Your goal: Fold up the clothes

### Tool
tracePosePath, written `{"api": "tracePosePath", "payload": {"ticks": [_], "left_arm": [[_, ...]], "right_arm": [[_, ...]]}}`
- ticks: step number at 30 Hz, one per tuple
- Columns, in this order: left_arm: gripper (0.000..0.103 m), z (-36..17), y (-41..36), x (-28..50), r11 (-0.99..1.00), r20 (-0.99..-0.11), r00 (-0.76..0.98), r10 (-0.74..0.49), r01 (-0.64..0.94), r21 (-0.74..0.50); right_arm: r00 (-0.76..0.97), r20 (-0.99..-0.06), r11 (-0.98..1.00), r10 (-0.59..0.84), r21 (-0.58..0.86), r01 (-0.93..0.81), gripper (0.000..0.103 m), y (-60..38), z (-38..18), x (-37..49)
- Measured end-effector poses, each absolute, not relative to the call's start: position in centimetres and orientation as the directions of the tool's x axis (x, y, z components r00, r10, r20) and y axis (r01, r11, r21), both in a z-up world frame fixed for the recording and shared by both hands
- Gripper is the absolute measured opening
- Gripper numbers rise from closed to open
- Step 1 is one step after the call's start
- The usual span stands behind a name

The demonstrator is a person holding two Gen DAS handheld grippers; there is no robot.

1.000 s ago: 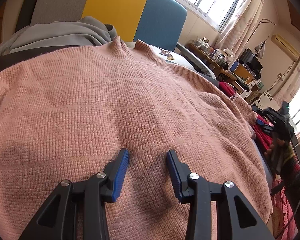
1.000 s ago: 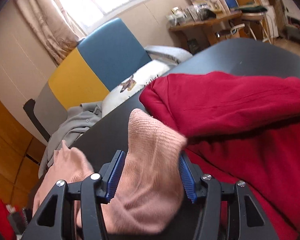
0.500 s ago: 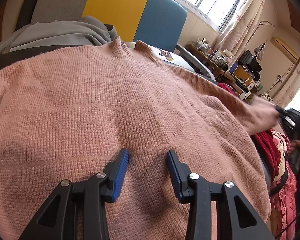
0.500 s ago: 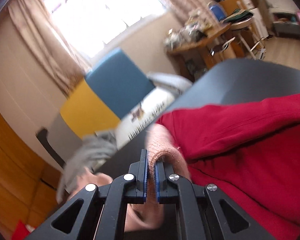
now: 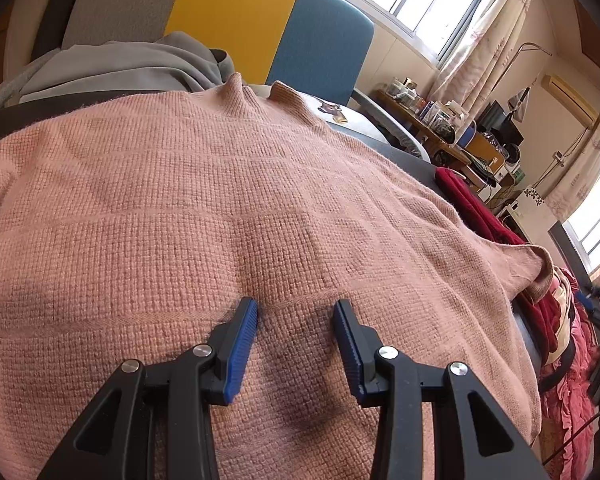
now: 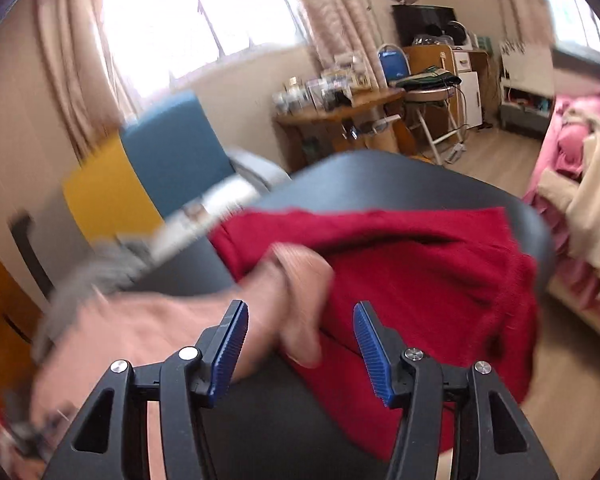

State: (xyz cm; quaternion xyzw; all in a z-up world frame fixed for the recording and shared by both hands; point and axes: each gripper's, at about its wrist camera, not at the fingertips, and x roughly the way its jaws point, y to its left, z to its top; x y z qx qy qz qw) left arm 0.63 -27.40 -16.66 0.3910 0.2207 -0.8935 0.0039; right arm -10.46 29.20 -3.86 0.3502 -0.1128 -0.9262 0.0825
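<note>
yellow/blue/grey chair back [image 5: 236,24] at 12 o'clock in left view. wooden side tabletop w/ jars & clutter [image 6: 332,100] at 1 o'clock in right view, blue folding chair [image 6: 394,62] beside it. curtains [image 6: 332,12] by windows. pink bedding [image 6: 576,140] at 3 o'clock.

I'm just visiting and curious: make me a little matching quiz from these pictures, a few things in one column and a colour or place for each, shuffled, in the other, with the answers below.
Things:
1. knitted sweater
2. hooded garment
3. crumpled garment
4. table top

Descriptions:
A. dark red, lying on the table beside the sweater's sleeve
B. black, under the clothes
C. pink, spread flat under the left gripper
D. grey, heaped beyond the sweater's collar

Pairs: 1-C, 2-D, 3-A, 4-B
</note>
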Motion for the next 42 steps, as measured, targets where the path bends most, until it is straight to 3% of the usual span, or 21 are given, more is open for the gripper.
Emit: {"api": "tracePosePath", "payload": {"ticks": [2, 6, 10, 12, 13, 15, 17, 21, 23, 24, 26, 27, 28, 31, 32, 35, 39, 42], "left_arm": [[0.04, -16.7, -27.3, 0.6, -0.904, -0.702, -0.693, 0.163, 0.181, -0.388], [0.04, -16.7, -27.1, 0.4, -0.907, -0.706, -0.691, 0.156, 0.183, -0.38], [0.04, -16.7, -26.9, 0.2, -0.908, -0.707, -0.69, 0.154, 0.184, -0.377], [0.04, -16.7, -26.9, 0.2, -0.907, -0.707, -0.69, 0.154, 0.184, -0.378], [0.04, -16.7, -26.8, 0.2, -0.907, -0.707, -0.69, 0.155, 0.184, -0.378], [0.04, -16.8, -26.8, 0.1, -0.907, -0.706, -0.691, 0.155, 0.184, -0.38], [0.04, -16.9, -26.8, 0.1, -0.905, -0.704, -0.693, 0.159, 0.183, -0.384], [0.04, -17.0, -27.0, 0.3, -0.903, -0.701, -0.695, 0.162, 0.182, -0.389], [0.04, -17.0, -27.0, 0.4, -0.904, -0.701, -0.695, 0.16, 0.183, -0.387], [0.04, -17.0, -26.9, 0.5, -0.904, -0.702, -0.695, 0.159, 0.184, -0.386], [0.04, -17.0, -26.9, 0.5, -0.903, -0.701, -0.695, 0.159, 0.184, -0.387], [0.04, -17.0, -26.9, 0.5, -0.903, -0.701, -0.695, 0.16, 0.184, -0.388], [0.04, -17.0, -26.9, 0.5, -0.902, -0.701, -0.695, 0.16, 0.184, -0.389], [0.04, -17.0, -26.9, 0.5, -0.903, -0.701, -0.695, 0.159, 0.185, -0.388], [0.04, -17.0, -26.9, 0.5, -0.904, -0.703, -0.694, 0.157, 0.186, -0.385], [0.04, -16.9, -26.8, 0.4, -0.907, -0.708, -0.69, 0.15, 0.188, -0.376], [0.04, -16.9, -26.8, 0.6, -0.904, -0.705, -0.693, 0.153, 0.19, -0.383], [0.04, -17.0, -26.8, 0.6, -0.902, -0.701, -0.695, 0.158, 0.188, -0.389]], "right_arm": [[-0.724, -0.658, -0.972, -0.206, 0.222, 0.075, 0.057, 29.7, -5.4, -10.4], [-0.703, -0.655, -0.947, -0.276, 0.312, 0.081, 0.057, 30.1, -8.1, -12.3], [-0.667, -0.686, -0.949, -0.292, 0.296, 0.111, 0.056, 28.2, -10.2, -15.4], [-0.653, -0.706, -0.957, -0.275, 0.268, 0.114, 0.041, 27.6, -10.8, -16.5], [-0.647, -0.715, -0.961, -0.264, 0.254, 0.111, 0.012, 27.5, -10.8, -16.9], [-0.602, -0.705, -0.917, -0.374, 0.378, 0.128, 0.006, 28.2, -10.4, -17.7], [-0.572, -0.628, -0.825, -0.527, 0.541, 0.165, 0.006, 29.5, -8.6, -17.6], [-0.547, -0.28, -0.509, -0.789, 0.795, 0.328, 0.006, 31.3, -2.4, -16.0], [-0.557, -0.196, -0.452, -0.807, 0.812, 0.37, 0.008, 31.3, 0.0, -15.2], [-0.58, -0.208, -0.475, -0.788, 0.804, 0.358, 0.01, 31.3, 0.6, -15.1], [-0.668, -0.318, -0.627, -0.673, 0.724, 0.287, 0.041, 30.9, 1.0, -14.4], [-0.706, -0.367, -0.695, -0.606, 0.676, 0.245, 0.08, 30.7, 1.2, -14.0], [-0.74, -0.411, -0.757, -0.533, 0.623, 0.199, 0.101, 30.5, 1.4, -13.6], [-0.802, -0.478, -0.9, -0.358, 0.405, 0.161, 0.1, 28.0, 1.5, -11.8], [-0.793, -0.459, -0.894, -0.401, 0.386, 0.228, 0.1, 26.7, 1.3, -10.9], [-0.529, -0.414, -0.657, -0.741, 0.611, 0.442, 0.098, 22.9, -1.1, -11.7], [-0.351, -0.478, -0.588, -0.805, 0.722, 0.365, 0.098, 18.2, -6.5, -13.7], [-0.347, -0.531, -0.627, -0.773, 0.723, 0.29, 0.087, 15.7, -9.6, -15.6]]}}
